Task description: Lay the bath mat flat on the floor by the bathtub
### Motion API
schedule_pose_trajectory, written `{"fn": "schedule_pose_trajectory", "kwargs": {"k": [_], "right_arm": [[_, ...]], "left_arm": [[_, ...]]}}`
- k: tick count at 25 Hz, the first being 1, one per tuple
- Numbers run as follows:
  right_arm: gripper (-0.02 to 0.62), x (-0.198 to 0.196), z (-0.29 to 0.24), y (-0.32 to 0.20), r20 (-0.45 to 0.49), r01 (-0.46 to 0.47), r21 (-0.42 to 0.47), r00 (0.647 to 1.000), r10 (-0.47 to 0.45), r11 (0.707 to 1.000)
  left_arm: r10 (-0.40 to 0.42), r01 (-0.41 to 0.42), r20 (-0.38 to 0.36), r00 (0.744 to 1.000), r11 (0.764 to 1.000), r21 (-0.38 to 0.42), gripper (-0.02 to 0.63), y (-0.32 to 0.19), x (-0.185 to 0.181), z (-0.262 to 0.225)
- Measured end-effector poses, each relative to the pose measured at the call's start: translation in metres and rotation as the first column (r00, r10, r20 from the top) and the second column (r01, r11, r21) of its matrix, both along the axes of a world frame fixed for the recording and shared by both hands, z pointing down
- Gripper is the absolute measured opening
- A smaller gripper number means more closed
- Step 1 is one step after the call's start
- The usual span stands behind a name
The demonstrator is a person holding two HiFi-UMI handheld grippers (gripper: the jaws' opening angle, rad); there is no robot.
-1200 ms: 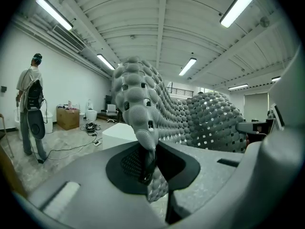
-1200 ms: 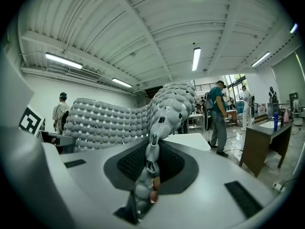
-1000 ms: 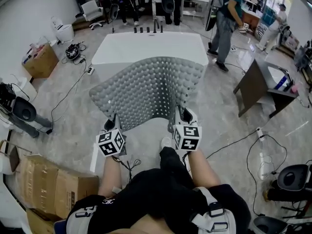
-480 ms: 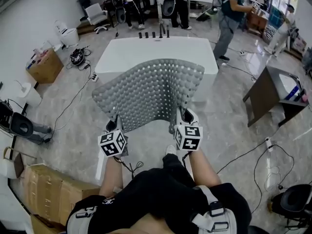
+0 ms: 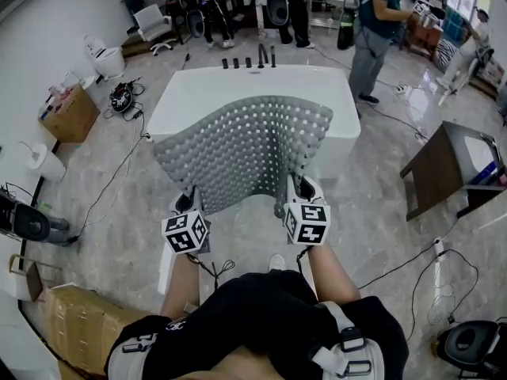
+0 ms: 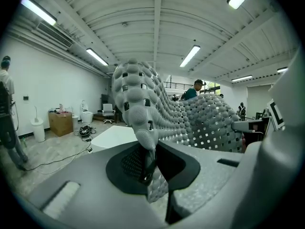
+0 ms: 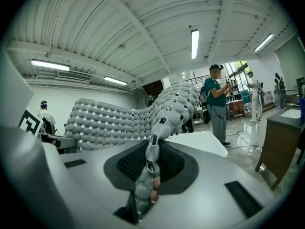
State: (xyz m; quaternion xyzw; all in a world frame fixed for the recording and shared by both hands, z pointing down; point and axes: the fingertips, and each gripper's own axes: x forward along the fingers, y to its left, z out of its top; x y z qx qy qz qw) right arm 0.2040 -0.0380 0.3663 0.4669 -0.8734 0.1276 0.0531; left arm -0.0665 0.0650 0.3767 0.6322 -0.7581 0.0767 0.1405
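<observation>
A grey bath mat (image 5: 242,153) with round bumps and square holes hangs spread in the air in front of the white bathtub (image 5: 238,77). My left gripper (image 5: 188,203) is shut on the mat's near left corner, and my right gripper (image 5: 299,187) is shut on its near right corner. In the left gripper view the mat (image 6: 143,104) rises out of the left gripper (image 6: 147,168), pinched between the pads. In the right gripper view the mat (image 7: 119,118) stretches away to the left, its folded edge squeezed in the right gripper (image 7: 150,166). The mat hides the tub's near side.
Pale tiled floor (image 5: 356,212) lies around the tub. Cables (image 5: 119,169) trail at the left and right. A dark wooden table (image 5: 444,165) stands at the right, cardboard boxes (image 5: 67,109) at the left and lower left. People (image 5: 372,30) stand beyond the tub. My own shoe (image 5: 276,262) is below the grippers.
The bathtub has come nearer and lower in the head view as the person steps towards it. Both grippers keep their hold, and the mat stays spread between them.
</observation>
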Motion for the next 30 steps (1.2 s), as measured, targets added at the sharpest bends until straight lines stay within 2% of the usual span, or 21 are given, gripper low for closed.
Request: {"fn": "schedule_pose_trajectory", "kwargs": {"k": [5,7,10,18,24,30], "right_arm": [[0.049,0.003,0.011,-0.064,0.005,-0.02,-0.025,1.0,0.02,0.999],[0.049,0.0,0.008,-0.083,0.0,-0.029,-0.03,1.0,0.029,0.999],[0.049,0.003,0.009,-0.101,-0.008,-0.066,-0.037,0.998,0.066,0.997],[0.049,0.001,0.031,-0.129,-0.028,-0.187,-0.077,0.982,0.185,0.979],[0.049,-0.032,0.041,-0.133,-0.031,-0.267,-0.1,0.964,0.265,0.959],[0.049,-0.072,0.055,-0.139,-0.015,-0.331,-0.145,0.943,0.332,0.932]], "left_arm": [[0.04,-0.039,0.003,0.999,0.999,-0.036,0.043,-0.075,0.003,0.01],[0.057,-0.058,-0.023,0.998,0.997,-0.044,0.043,-0.102,0.001,0.007],[0.089,-0.093,-0.07,0.994,0.995,-0.048,0.043,-0.128,0.001,0.007],[0.192,-0.196,-0.067,0.979,0.978,-0.067,0.043,-0.18,-0.016,0.029],[0.281,-0.286,-0.062,0.958,0.954,-0.087,0.043,-0.211,-0.049,0.037],[0.327,-0.331,-0.051,0.944,0.937,-0.115,0.043,-0.225,-0.097,0.047]]}}
